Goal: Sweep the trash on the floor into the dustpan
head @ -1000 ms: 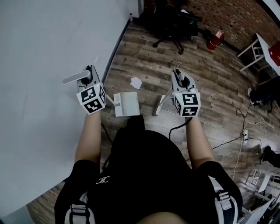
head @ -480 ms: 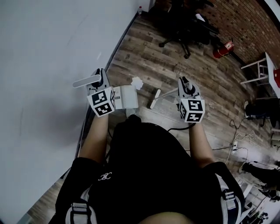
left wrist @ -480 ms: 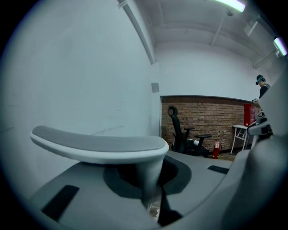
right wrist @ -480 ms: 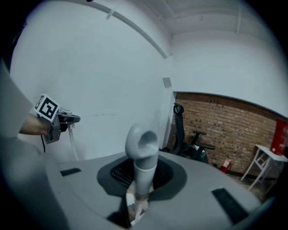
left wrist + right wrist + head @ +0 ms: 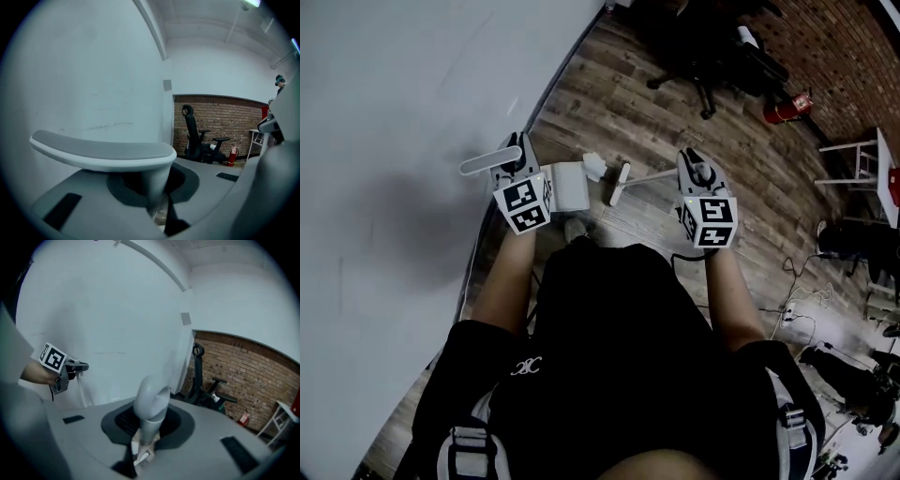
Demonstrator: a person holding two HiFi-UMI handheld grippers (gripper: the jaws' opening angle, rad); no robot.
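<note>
Currently: left gripper [image 5: 517,176] clamped on the grey bar-topped handle [image 5: 492,156] of the white lidded dustpan [image 5: 568,186], which sets the pan on the brown plank floor [image 5: 675,122]. Right gripper [image 5: 695,174] clamped on the white long-handled broom [image 5: 621,184]. Its head lies just beside the crumpled white paper trash [image 5: 593,165] at the pan's edge, seemingly placed to push it in. Only the head view shows paper and pan; the gripper views confirm both grips.

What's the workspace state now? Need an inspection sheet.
Surface: wood-plank floor.
Job's things: dustpan on the floor; crumpled paper beside its far corner; broom head just right of the paper.
Clutter: nothing seen beyond the paper.
Grippers: left gripper shut on the dustpan handle; right gripper shut on the broom handle.
Cables: loose cables on the floor at right.
Surroundings: white wall left; office chair, fire extinguisher, brick wall ahead.
</note>
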